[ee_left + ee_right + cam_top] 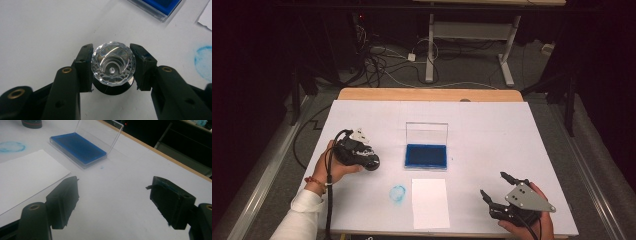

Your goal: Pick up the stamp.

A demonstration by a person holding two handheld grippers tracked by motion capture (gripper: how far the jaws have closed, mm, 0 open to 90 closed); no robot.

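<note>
My left gripper (368,159) is at the table's left side, shut on a round stamp (113,63) with a clear faceted knob and a black base. Both pads press on the sides of the knob, and the stamp (372,163) stands on the white table cover. An open blue ink pad (426,156) with its clear lid raised lies in the middle of the table. A white sheet of paper (430,202) lies in front of it. My right gripper (494,185) rests at the front right, open, with nothing between its jaws (113,197).
A round blue ink smudge (397,194) marks the cover just left of the paper. The ink pad (77,148) and the paper (22,177) lie ahead of the right gripper. The wooden table edge (427,94) runs along the back, with cables on the floor beyond.
</note>
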